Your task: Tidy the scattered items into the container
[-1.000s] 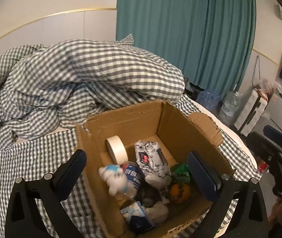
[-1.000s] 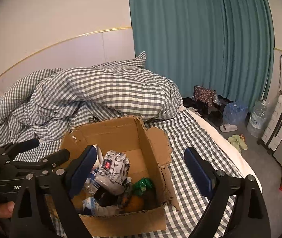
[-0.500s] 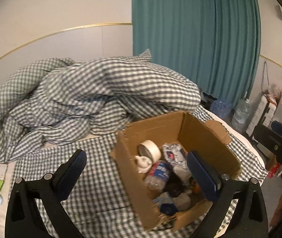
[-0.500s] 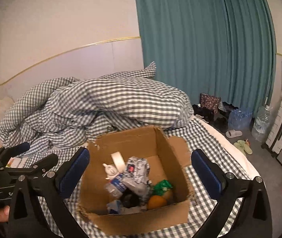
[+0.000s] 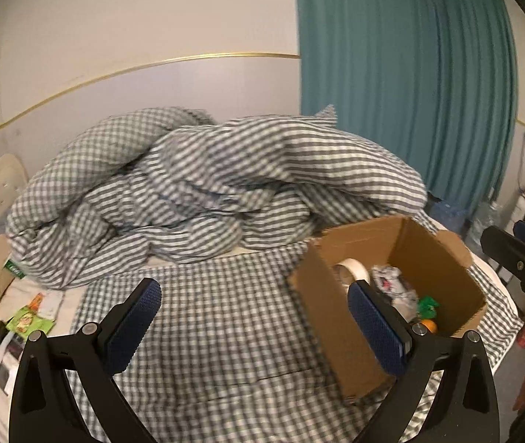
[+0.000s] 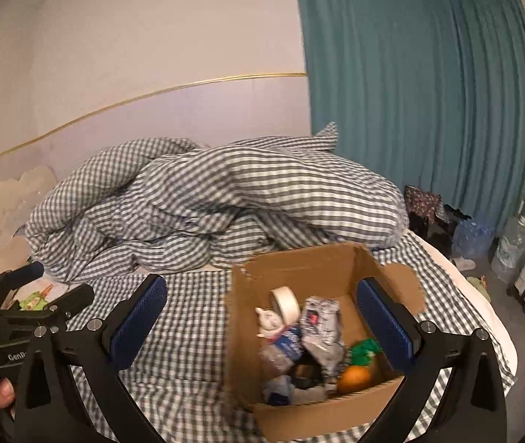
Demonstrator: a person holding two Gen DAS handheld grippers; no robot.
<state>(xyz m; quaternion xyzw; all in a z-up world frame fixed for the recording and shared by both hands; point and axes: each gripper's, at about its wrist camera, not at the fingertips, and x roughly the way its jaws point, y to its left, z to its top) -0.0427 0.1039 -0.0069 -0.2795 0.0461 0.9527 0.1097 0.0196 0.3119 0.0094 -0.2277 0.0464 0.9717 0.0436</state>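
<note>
- Since a second ago both my claws have pulled back and up from the box (image 6: 321, 402); it sat right between the fingers then, and now it lies lower and to the right in each view, with more of the bed showing.
- My left claw (image 5: 258, 328) is spread wide with nothing between its blue pads (image 5: 133, 326).
- My right claw (image 6: 262, 328) is also spread wide and holds nothing; its right pad (image 6: 382, 325) overlaps the box's far right wall in the picture.
- The box stands open on the checked sheet (image 5: 225, 313), near the right edge of the bed, just in front of the heaped checked duvet (image 6: 218, 199).
- Inside it I see a roll of tape (image 6: 284, 301) leaning at the back, a small white toy (image 6: 268, 321) beside it, a grey crinkled packet (image 6: 321, 326), a bottle (image 6: 281, 347), something green (image 6: 364, 350) and an orange (image 6: 354, 377) at the front right corner.
- A green packet (image 5: 28, 321) and other small things, too blurred to name, lie at the left edge of the bed, well apart from the box.
- Teal curtain (image 6: 410, 110) hangs behind.
</note>
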